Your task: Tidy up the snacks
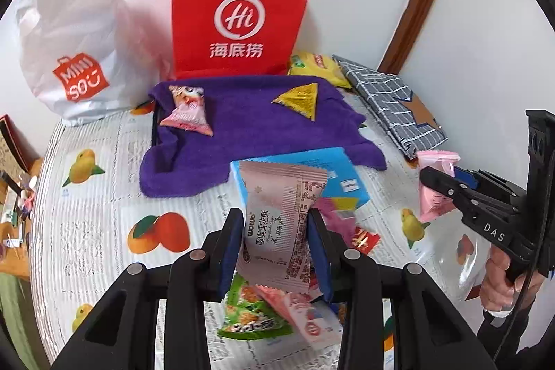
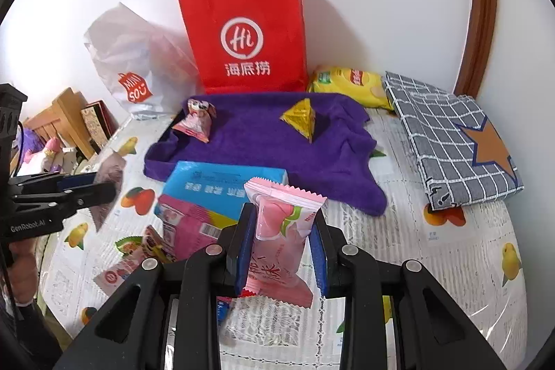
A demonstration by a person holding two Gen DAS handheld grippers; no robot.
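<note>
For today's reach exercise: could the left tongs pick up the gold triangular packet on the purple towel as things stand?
Probably not: the left tongs are shut on a beige snack wrapper. The gold packet lies unobstructed on the purple towel.

A pale pink snack packet (image 1: 277,224) and a brighter pink one (image 2: 281,238) are each held upright above the table

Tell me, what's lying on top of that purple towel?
On the purple towel lie two snacks: a pink packet and a gold triangular packet. A dark edge shows under its left side; the rest is covered.
</note>
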